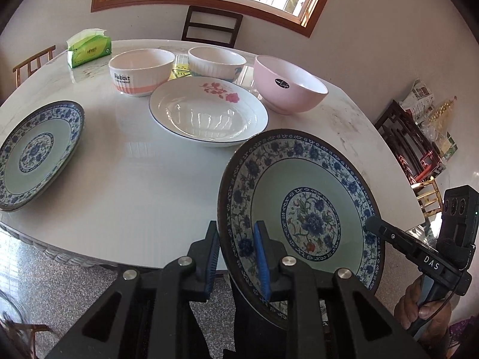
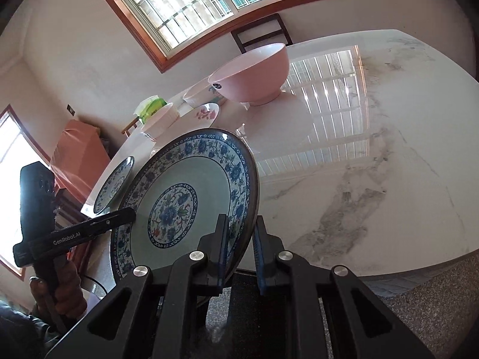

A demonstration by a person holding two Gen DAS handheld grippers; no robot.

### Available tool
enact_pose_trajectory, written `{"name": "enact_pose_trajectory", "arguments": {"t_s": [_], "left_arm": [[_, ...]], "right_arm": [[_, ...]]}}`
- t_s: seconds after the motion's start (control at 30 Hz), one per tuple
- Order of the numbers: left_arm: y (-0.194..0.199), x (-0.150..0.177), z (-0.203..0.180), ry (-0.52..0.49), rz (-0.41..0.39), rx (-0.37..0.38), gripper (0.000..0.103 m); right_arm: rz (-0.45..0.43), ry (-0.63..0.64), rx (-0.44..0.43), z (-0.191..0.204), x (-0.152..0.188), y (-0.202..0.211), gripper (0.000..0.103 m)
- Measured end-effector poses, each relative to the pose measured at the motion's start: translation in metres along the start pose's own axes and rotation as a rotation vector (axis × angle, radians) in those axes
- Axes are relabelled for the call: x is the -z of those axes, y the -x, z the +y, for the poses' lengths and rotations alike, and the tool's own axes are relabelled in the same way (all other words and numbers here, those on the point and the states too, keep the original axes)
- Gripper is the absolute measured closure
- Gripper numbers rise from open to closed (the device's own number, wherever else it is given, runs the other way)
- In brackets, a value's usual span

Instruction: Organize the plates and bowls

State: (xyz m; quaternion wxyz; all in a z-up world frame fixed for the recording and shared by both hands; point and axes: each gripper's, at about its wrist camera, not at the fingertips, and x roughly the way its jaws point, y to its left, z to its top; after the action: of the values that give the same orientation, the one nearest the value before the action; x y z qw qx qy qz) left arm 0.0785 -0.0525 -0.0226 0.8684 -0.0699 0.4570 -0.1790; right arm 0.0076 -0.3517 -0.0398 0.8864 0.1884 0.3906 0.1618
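A blue-and-white floral plate hangs tilted over the near edge of the white marble table. My left gripper is shut on its left rim. My right gripper is shut on the opposite rim. A matching blue plate lies at the left. A white plate with a red rose sits mid-table. Behind it stand a striped white bowl, a ribbed white bowl and a pink bowl.
A green tissue pack rests at the table's far left. A dark chair stands behind the table under the window. A dark wooden shelf with papers is off to the right. Speckled floor lies below the near edge.
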Motion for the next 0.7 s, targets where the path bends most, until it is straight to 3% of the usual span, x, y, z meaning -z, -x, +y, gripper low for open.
{"name": "enact_pose_trajectory", "arguments": {"t_s": [0.4, 0.7], "left_arm": [[0.060, 0.009, 0.084, 0.166, -0.105, -0.101, 0.080], [0.088, 0.002, 0.148, 0.264, -0.175, -0.199, 0.080]], "right_arm": [[0.065, 0.136, -0.115, 0.085, -0.016, -0.051, 0.087], [0.140, 0.215, -0.177, 0.146, -0.032, -0.114, 0.086]]}}
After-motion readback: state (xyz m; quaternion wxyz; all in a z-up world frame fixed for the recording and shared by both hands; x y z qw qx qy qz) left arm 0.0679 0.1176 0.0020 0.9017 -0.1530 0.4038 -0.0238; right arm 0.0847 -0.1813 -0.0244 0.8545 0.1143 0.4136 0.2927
